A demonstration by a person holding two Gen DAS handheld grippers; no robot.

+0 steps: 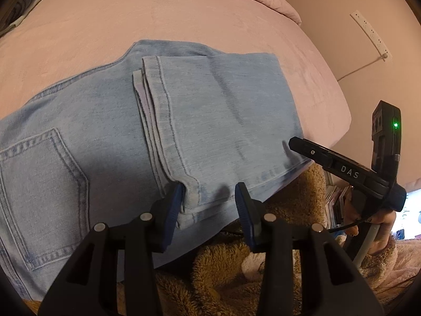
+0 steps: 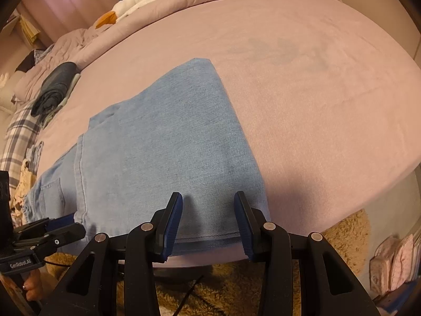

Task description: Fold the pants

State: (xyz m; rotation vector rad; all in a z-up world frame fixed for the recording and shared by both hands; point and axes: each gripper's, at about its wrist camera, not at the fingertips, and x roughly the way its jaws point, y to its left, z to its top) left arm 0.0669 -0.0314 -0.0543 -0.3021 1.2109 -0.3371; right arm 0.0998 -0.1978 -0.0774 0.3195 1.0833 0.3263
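The bed [image 2: 302,84], under a smooth pink cover, is the landmark here: the pants [image 2: 168,142], light blue denim, lie flat across its near edge, with the legs already doubled over the seat so the hems [image 1: 158,121] end just short of the back pocket [image 1: 39,184], which lies toward the bed's left side. Denim like this looks fairly heavy and stiff for cloth, probably not slippery, and likely to keep a crease once pressed; it should sag if lifted by one corner, so a two-point hold seems best. The thick stacked layers at the near edge of the bed offer the firmest bite, one grip near the hem corner and one near the folded end toward the bed's right side. The left gripper [image 1: 208,205] hovers at that near edge by the hem corner, jaws spread wide and holding nothing. The right gripper [image 2: 208,213] sits farther along the same edge, equally wide apart and empty, its fingertips just over the denim.
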